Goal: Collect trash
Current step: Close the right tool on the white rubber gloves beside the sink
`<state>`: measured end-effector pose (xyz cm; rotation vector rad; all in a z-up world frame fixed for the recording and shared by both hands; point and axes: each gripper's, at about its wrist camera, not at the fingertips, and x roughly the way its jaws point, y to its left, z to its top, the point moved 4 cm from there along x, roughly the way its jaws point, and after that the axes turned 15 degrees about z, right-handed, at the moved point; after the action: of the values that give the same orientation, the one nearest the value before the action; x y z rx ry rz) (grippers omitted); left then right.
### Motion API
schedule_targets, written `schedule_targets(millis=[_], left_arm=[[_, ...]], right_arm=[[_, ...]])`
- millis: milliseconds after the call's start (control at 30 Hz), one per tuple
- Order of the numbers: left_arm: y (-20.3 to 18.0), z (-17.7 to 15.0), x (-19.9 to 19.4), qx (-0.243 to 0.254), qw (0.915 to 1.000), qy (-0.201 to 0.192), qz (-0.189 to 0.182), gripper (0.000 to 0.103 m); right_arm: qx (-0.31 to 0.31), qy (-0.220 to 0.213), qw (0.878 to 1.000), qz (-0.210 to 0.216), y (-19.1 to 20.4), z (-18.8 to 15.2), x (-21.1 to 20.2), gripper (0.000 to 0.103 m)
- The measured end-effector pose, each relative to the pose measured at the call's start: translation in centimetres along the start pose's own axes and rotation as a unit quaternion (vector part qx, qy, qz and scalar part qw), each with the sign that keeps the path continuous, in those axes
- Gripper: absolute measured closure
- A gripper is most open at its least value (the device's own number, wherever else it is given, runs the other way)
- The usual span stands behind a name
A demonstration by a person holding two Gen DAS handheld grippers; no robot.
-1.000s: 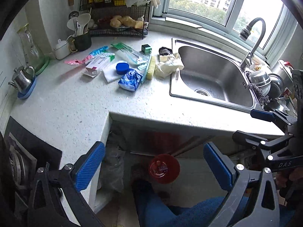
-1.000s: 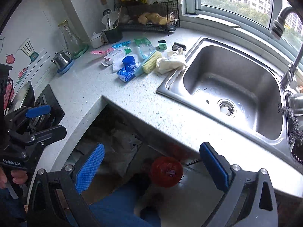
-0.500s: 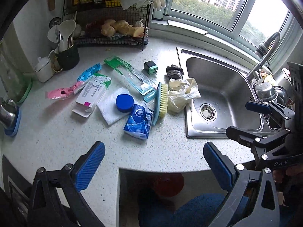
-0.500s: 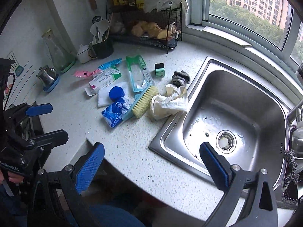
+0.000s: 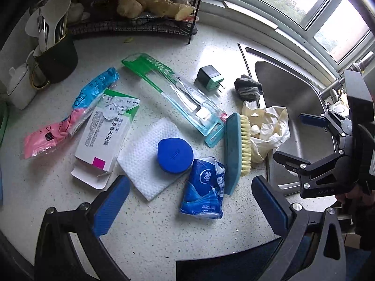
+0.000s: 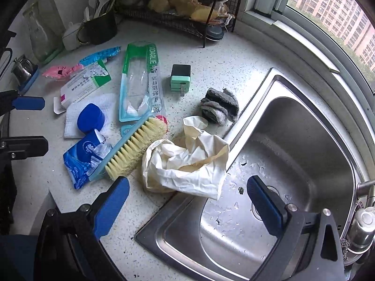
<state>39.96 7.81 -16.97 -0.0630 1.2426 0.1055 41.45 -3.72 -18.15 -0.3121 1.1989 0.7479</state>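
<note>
Litter lies on the speckled counter: a blue tissue pack (image 5: 202, 188) (image 6: 84, 158), an opened medicine box (image 5: 103, 133) (image 6: 82, 85), a pink and blue wrapper (image 5: 65, 121), a green toothbrush package (image 5: 173, 96) (image 6: 139, 82), a white napkin (image 5: 145, 164) under a blue lid (image 5: 174, 155) (image 6: 90, 117), and a crumpled cream glove (image 6: 187, 164) (image 5: 267, 126) at the sink's edge. My left gripper (image 5: 187, 203) hovers open just in front of the tissue pack. My right gripper (image 6: 187, 203) hovers open over the glove and sink rim. Neither holds anything.
A teal scrub brush (image 5: 234, 154) (image 6: 133, 149), a green and black charger (image 6: 180, 77) and a grey rag (image 6: 220, 106) lie near the steel sink (image 6: 304, 164). A wire rack (image 5: 140, 23), utensil cup (image 5: 56, 58) and white pot (image 5: 20, 89) stand at the back.
Both grippers have moved forward and down over the counter, so the litter looks much closer. The floor and red bin below have dropped out of view. Both stay open.
</note>
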Motion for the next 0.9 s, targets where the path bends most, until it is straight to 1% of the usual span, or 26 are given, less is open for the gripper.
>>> schedule_targets(millis=[133, 200, 267, 367, 467, 533, 600, 633, 700, 733, 767, 800, 867, 900], left_arm=[[0.4, 0.9, 1.3, 0.001, 0.9999, 0.012, -0.005, 0.0], [0.7, 1.2, 1.7, -0.001, 0.9999, 0.015, -0.006, 0.0], [1.0, 1.4, 2.1, -0.004, 0.9998, 0.019, -0.005, 0.0], [1.6, 1.4, 2.6, -0.012, 0.9996, 0.026, -0.005, 0.0], [2.1, 1.3, 2.9, -0.017, 0.9994, 0.031, -0.002, 0.0], [2.3, 1.0, 2.7, -0.02, 0.9993, 0.032, 0.001, 0.0], [2.6, 0.7, 2.4, -0.023, 0.9993, 0.029, -0.001, 0.0], [2.7, 0.6, 2.2, -0.025, 0.9993, 0.029, -0.003, 0.0], [2.9, 0.3, 2.0, -0.026, 0.9993, 0.027, -0.006, 0.0], [3.0, 0.1, 1.8, -0.026, 0.9993, 0.027, -0.007, 0.0], [3.0, -0.1, 1.7, -0.022, 0.9993, 0.027, -0.009, 0.0], [3.1, -0.3, 1.6, -0.015, 0.9994, 0.028, -0.01, 0.0], [3.2, -0.5, 1.4, 0.001, 0.9996, 0.027, -0.002, 0.0], [3.4, -0.4, 1.2, 0.008, 0.9997, 0.022, 0.006, 0.0]], right_arm=[[-0.019, 0.039, 0.999, -0.005, -0.5, 0.4, 2.7, 0.002], [-0.034, 0.048, 0.998, -0.002, -0.2, 0.7, 3.5, 0.002], [-0.06, 0.055, 0.997, -0.008, 0.2, 0.9, 4.2, 0.003], [-0.081, 0.067, 0.994, -0.01, 0.7, 1.3, 5.1, 0.015], [-0.082, 0.074, 0.994, 0.003, 0.8, 1.8, 5.8, 0.021], [-0.073, 0.072, 0.995, 0.02, 0.7, 2.2, 6.2, 0.031], [-0.061, 0.073, 0.994, 0.046, 0.8, 2.5, 6.5, 0.051], [-0.058, 0.074, 0.994, 0.055, 0.9, 2.6, 6.5, 0.055], [-0.057, 0.073, 0.994, 0.055, 0.9, 2.7, 6.6, 0.063], [-0.056, 0.07, 0.994, 0.056, 1.0, 2.7, 6.6, 0.065], [-0.053, 0.069, 0.995, 0.056, 1.1, 2.6, 6.6, 0.071], [-0.05, 0.068, 0.995, 0.055, 1.0, 2.5, 6.5, 0.08], [-0.045, 0.068, 0.995, 0.053, 1.0, 2.3, 6.3, 0.09], [-0.041, 0.068, 0.995, 0.054, 1.1, 2.2, 6.2, 0.092]])
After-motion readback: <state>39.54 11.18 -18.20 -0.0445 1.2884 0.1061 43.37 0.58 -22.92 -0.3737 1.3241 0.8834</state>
